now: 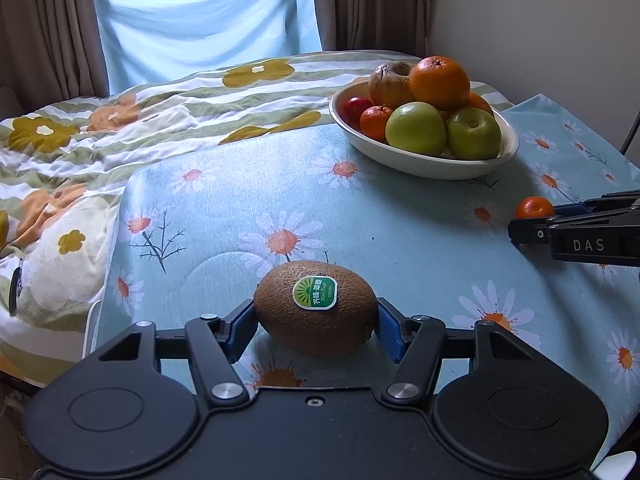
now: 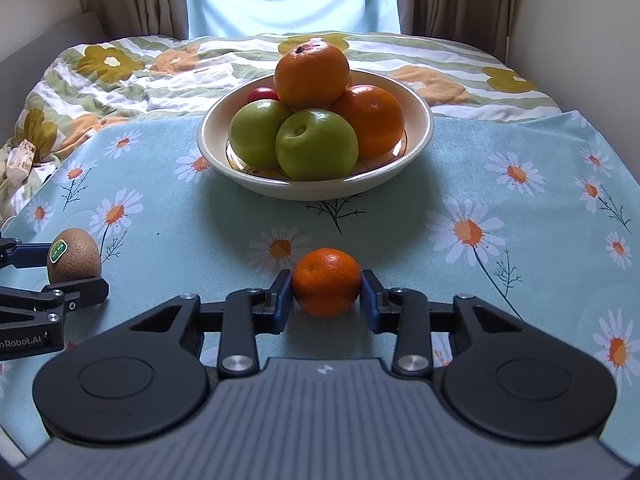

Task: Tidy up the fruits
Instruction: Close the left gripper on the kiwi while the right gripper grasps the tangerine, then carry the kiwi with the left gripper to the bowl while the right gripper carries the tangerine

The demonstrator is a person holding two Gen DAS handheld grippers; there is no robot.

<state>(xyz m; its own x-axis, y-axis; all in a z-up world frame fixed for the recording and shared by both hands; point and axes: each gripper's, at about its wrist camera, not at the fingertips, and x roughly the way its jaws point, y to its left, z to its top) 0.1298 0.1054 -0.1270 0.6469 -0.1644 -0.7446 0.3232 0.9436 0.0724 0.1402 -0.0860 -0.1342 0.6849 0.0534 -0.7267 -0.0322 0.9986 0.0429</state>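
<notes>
Left wrist view: left gripper (image 1: 316,326) jaws pinch kiwi (image 1: 316,314), long axis crosswise, lower centre; right gripper (image 2: 326,294) jaws pinch mandarin (image 2: 326,282); bowl (image 2: 420,136) straight ahead.

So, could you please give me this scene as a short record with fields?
left gripper: pads against brown fuzzy kiwi with green sticker, resting on cloth
right gripper: pads against small orange mandarin, on cloth
white ceramic bowl: piled with green apples, oranges, a red fruit
surface: light blue daisy-print tablecloth
</notes>
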